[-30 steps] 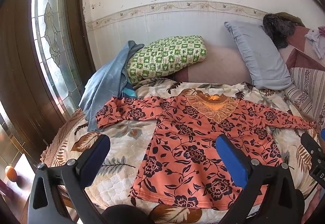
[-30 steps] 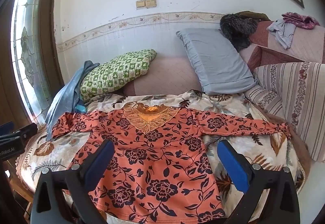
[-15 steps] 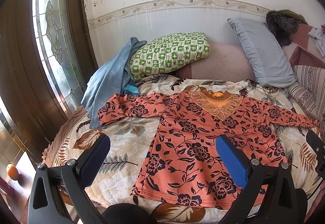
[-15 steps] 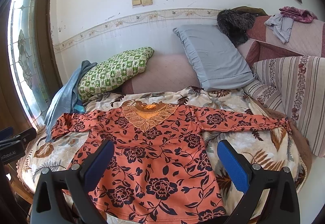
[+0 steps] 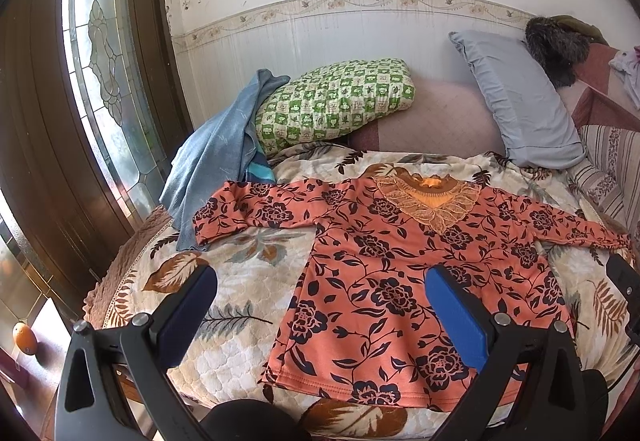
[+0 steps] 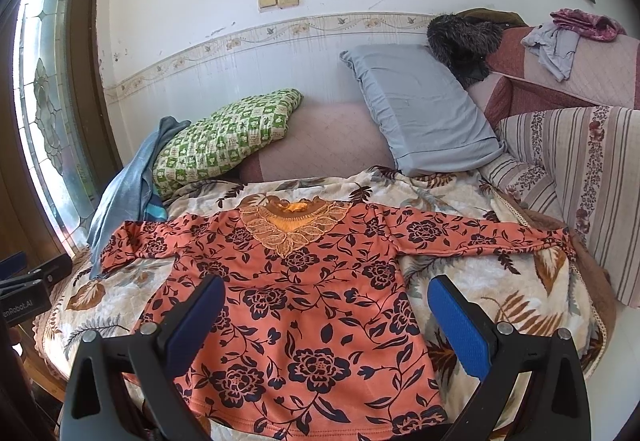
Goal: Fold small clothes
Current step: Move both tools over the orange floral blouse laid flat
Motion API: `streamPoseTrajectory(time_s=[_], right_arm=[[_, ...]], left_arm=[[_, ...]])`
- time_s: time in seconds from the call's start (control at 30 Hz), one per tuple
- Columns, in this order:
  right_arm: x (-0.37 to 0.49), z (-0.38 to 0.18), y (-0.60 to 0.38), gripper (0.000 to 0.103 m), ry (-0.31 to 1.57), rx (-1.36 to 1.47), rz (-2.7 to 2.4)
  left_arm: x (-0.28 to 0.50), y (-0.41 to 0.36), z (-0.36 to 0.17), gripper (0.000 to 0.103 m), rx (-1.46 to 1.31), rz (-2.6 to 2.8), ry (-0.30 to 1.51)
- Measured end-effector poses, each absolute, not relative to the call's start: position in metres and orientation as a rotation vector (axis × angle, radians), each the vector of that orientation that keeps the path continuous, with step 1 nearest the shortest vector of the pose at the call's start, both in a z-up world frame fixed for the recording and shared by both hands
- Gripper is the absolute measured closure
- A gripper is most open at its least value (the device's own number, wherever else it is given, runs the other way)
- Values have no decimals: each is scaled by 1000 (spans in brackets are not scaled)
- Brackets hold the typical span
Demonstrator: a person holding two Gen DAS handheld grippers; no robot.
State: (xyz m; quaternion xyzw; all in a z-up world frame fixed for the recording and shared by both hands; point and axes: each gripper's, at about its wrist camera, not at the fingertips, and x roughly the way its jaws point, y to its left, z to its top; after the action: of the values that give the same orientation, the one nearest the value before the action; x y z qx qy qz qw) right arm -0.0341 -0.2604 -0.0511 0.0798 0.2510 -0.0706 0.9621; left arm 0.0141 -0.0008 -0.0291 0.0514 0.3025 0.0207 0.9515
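Note:
An orange long-sleeved top with dark flowers lies flat and face up on the leaf-patterned bedspread, sleeves spread to both sides, lace collar at the far end. My left gripper hovers open above the hem's left part, nothing between its blue pads. My right gripper hangs open over the lower middle of the top, also empty. Each gripper's edge shows in the other's view.
A blue cloth drapes at the bed's far left beside a green checked pillow. A grey pillow leans at the back. A striped sofa stands right, a glass door left, and an orange lies on the floor.
Both grippers have pulled back and risen slightly, so the top sits a little lower and smaller in the views. The garment has not moved.

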Motion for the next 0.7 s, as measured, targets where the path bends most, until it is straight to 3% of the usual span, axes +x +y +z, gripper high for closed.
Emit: streamPoseTrajectory(time_s=[0.7], right_arm=[[-14, -65, -270, 1, 550, 196, -148]], left_arm=[[36, -9, -42, 0, 129, 41, 644]])
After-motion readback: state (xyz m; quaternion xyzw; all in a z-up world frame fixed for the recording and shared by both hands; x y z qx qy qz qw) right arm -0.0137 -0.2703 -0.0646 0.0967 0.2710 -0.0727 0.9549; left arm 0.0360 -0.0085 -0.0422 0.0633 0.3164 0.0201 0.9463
